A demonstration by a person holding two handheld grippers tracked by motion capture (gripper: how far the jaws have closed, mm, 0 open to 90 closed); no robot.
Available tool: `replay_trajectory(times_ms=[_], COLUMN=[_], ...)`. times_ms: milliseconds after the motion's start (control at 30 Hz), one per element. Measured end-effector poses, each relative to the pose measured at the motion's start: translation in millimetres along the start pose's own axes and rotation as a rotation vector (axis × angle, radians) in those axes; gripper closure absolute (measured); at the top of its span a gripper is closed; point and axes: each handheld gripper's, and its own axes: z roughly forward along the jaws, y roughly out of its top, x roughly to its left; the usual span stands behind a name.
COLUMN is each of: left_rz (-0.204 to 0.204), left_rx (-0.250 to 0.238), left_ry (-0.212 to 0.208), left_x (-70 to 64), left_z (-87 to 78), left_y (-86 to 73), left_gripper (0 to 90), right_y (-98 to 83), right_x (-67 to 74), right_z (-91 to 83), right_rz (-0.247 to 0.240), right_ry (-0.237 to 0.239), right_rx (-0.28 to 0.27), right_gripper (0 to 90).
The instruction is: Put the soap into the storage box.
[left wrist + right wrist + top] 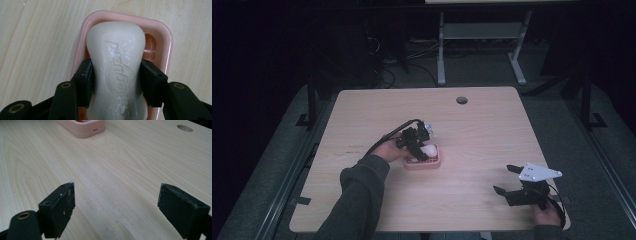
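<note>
A white bar of soap [116, 50] with raised lettering lies in a pink soap dish [125, 16] on the wooden table. My left gripper [116, 75] is shut on the bar, its black pads pressing the narrow waist from both sides. From the high view the left gripper [424, 152] tilts down onto the soap [431, 149] over the dish [424, 164] near the table's middle. My right gripper [502, 179] rests at the front right, open, with nothing between its fingers. In the right gripper view its jaws [116, 200] stand wide over bare wood, the dish [82, 127] far off.
A round cable hole [461, 100] sits near the table's far edge, also in the right gripper view as the hole [185, 128]. A grey metal frame [479, 35] stands on the floor beyond the table. Dark floor surrounds the table [362, 115].
</note>
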Motion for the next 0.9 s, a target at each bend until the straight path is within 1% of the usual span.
replay_trajectory(times_ms=[67, 167, 267, 300, 367, 500, 533, 633, 667, 700, 767, 867, 900], left_rz=[0.003, -0.003, 0.002, -0.002, 0.002, -0.001, 0.003, -0.002, -0.014, -0.018, -0.025, -0.028, -0.025], left_rx=[-0.003, -0.017, -0.020, -0.026, -0.029, -0.050, -0.046, -0.053, -0.055, -0.064, -0.070, -0.083, -0.074], left_ry=[0.003, 0.009, 0.018, 0.015, 0.021, 0.027, 0.028, 0.036, 0.034, 0.037, 0.040, 0.047, 0.043], left_x=[-0.1, -1.2, -2.2, -2.8, -3.8, -6.3, -6.3, -6.9, -7.5, -7.9, -8.5, -9.8, -9.7], left_z=[-1.3, -4.5, -9.4, -11.0, -13.1, -17.9, -19.1, -21.2, -22.8, -23.7, -27.1, -32.0, -34.3], left_y=[-0.1, -0.1, -0.4, -0.8, -1.0, -2.7, -3.2, -6.1, -7.8, -9.3, -12.1, -16.5, -17.3], left_gripper=[47.3, 45.4, 44.5, 44.4, 43.8, 43.2, 43.2, 42.6, 42.4, 42.4, 42.4, 42.1, 41.8], right_y=[0.2, 0.4, 0.6, 0.6, 0.6, 0.9, 0.9, 0.6, 0.6, 0.9, 1.0, 1.2, 1.3], right_x=[0.3, 0.1, 0.3, 0.4, 0.1, 0.4, 0.3, 0.0, 0.1, 0.9, 1.1, 1.3, 1.5], right_z=[0.1, 0.4, 0.6, 0.7, 0.8, 0.8, 0.7, 1.2, 1.3, 1.5, 1.5, 2.0, 2.2], right_rz=[0.002, -0.004, -0.004, -0.004, -0.012, -0.010, -0.011, -0.011, -0.010, -0.001, -0.003, -0.004, -0.003], right_ry=[0.001, 0.001, 0.003, 0.002, 0.000, -0.002, -0.001, 0.000, 0.000, 0.001, 0.000, 0.001, 0.001], right_rx=[0.000, -0.001, 0.001, 0.002, 0.003, 0.004, 0.003, 0.004, 0.004, 0.003, 0.004, 0.004, 0.005], right_gripper=[13.6, 13.6, 13.6, 13.6, 13.6, 13.6, 13.6, 13.6, 13.6, 13.6, 13.6, 13.6, 13.6])
